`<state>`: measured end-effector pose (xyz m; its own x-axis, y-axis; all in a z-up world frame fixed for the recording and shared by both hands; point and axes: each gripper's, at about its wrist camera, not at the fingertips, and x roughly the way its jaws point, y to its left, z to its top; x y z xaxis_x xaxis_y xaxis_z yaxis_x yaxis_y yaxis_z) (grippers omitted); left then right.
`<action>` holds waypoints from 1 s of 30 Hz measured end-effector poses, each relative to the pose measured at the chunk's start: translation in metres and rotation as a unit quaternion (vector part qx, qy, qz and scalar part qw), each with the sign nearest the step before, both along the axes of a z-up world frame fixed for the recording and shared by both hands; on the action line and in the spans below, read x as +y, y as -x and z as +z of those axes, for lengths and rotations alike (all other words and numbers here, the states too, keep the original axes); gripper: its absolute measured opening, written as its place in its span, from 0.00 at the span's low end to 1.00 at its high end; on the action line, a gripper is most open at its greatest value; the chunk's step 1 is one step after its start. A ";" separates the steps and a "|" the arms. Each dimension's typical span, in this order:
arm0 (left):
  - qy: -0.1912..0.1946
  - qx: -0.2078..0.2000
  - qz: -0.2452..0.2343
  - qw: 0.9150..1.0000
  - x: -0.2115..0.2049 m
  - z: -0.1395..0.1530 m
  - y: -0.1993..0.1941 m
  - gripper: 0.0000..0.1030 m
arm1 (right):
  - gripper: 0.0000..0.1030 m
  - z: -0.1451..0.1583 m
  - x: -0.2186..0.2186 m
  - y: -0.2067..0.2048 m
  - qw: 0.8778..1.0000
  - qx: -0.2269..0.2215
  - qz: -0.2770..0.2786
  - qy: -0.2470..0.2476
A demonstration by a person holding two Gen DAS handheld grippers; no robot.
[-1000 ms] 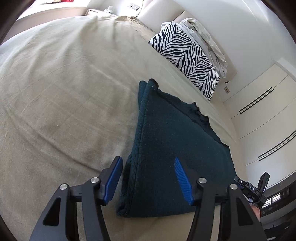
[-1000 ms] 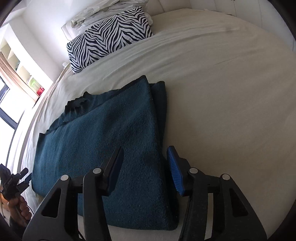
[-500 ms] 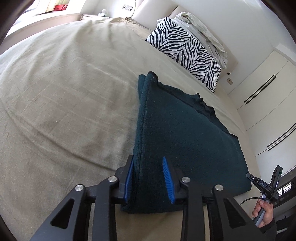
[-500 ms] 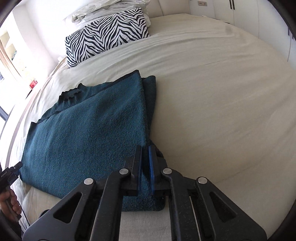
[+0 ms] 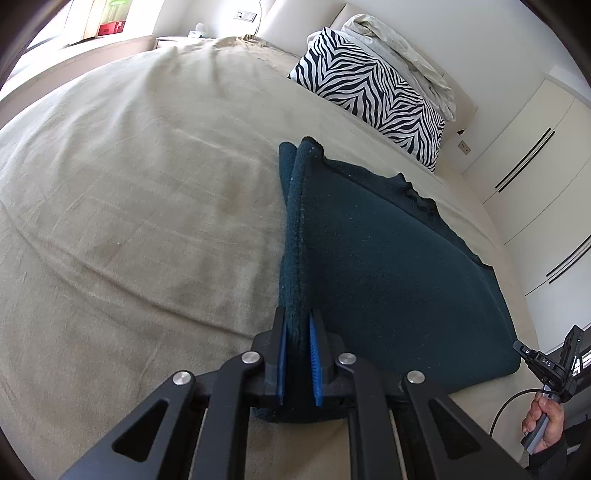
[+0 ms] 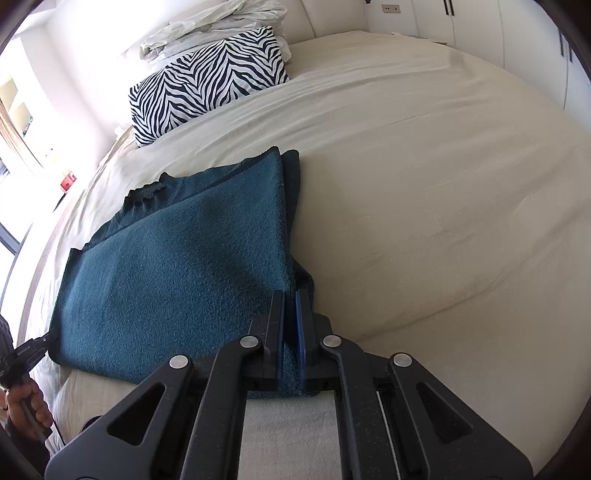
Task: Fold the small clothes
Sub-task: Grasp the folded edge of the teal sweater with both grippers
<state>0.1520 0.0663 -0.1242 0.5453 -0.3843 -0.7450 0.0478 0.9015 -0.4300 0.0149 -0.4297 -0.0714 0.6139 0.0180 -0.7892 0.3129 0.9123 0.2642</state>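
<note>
Your left gripper (image 5: 297, 334) hides the near corner of the teal garment (image 5: 388, 266); its pads cover the pinched fold. Your right gripper (image 6: 290, 314) likewise masks the corner it clamps. Your right hand (image 5: 546, 424) is cut by the frame edge. The red item on the sill (image 5: 110, 27) is too small to identify.

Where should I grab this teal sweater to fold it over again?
Grip the teal sweater at its two near corners, coming in from the bed's near edge: its thick side folds end there. The left tool is closing on one, the right tool pinches the other.
</note>
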 end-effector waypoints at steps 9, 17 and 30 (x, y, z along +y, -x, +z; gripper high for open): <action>0.008 0.008 -0.002 1.000 0.005 -0.007 0.001 0.12 | 0.04 -0.017 -0.007 0.008 0.999 0.000 -0.012 -0.032; 0.016 0.009 0.003 1.000 0.010 -0.011 0.004 0.12 | 0.05 -0.023 -0.002 -0.004 1.000 0.006 -0.001 -0.024; -0.012 -0.013 0.021 1.000 0.014 0.018 0.019 0.21 | 0.33 0.014 -0.021 0.007 0.995 -0.062 -0.047 -0.057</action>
<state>0.1325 0.0805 -0.1058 0.5796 -0.3425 -0.7394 0.0211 0.9134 -0.4066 0.0079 -0.4506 -0.0575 0.7103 0.0415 -0.7026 0.3533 0.8424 0.4069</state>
